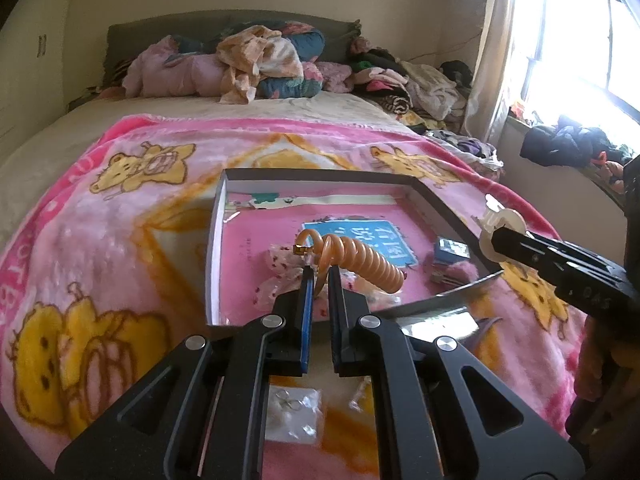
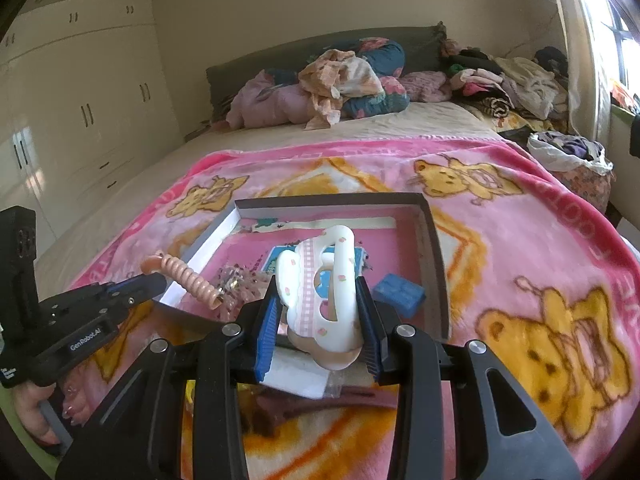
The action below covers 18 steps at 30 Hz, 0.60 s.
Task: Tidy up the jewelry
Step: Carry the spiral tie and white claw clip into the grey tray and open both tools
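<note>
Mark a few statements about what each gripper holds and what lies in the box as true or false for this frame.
1. The left gripper is shut on an orange spiral hair tie. True.
2. The right gripper is open with nothing in it. False: it is shut on a white hair claw clip with small pink flowers.
3. A small blue box lies inside the shallow cardboard box. True.
4. The cardboard box stands on a bare wooden table. False: it rests on a pink bear-print blanket spread over a bed.
5. The spiral hair tie lies flat on the box floor. False: it is held up in the left gripper, above the box.
</note>
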Available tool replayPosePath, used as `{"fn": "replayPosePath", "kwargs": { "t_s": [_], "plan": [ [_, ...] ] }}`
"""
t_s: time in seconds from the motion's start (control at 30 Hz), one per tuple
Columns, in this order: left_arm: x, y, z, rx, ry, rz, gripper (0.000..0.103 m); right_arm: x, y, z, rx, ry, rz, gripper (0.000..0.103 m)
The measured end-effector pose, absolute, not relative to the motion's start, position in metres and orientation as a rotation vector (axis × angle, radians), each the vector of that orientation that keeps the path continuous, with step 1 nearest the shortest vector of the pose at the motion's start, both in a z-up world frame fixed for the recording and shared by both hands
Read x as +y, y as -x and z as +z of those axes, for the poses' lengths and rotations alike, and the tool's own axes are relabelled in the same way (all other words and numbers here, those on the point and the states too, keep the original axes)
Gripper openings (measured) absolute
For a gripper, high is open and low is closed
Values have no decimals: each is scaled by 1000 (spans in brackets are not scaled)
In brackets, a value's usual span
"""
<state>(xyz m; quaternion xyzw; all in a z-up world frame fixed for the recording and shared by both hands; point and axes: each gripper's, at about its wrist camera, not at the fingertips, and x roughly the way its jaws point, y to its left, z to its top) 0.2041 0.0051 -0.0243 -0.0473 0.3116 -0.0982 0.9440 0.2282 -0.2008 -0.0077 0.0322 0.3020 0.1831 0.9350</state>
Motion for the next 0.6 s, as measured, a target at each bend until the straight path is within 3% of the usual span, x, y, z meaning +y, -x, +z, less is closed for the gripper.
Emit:
{"fn": "replayPosePath", "kwargs": {
  "t_s": [0.6],
  "plan": [
    [16,-251,-39,675,94,-161,2,-180,-283,-22,660,-24,373,34]
  ]
}}
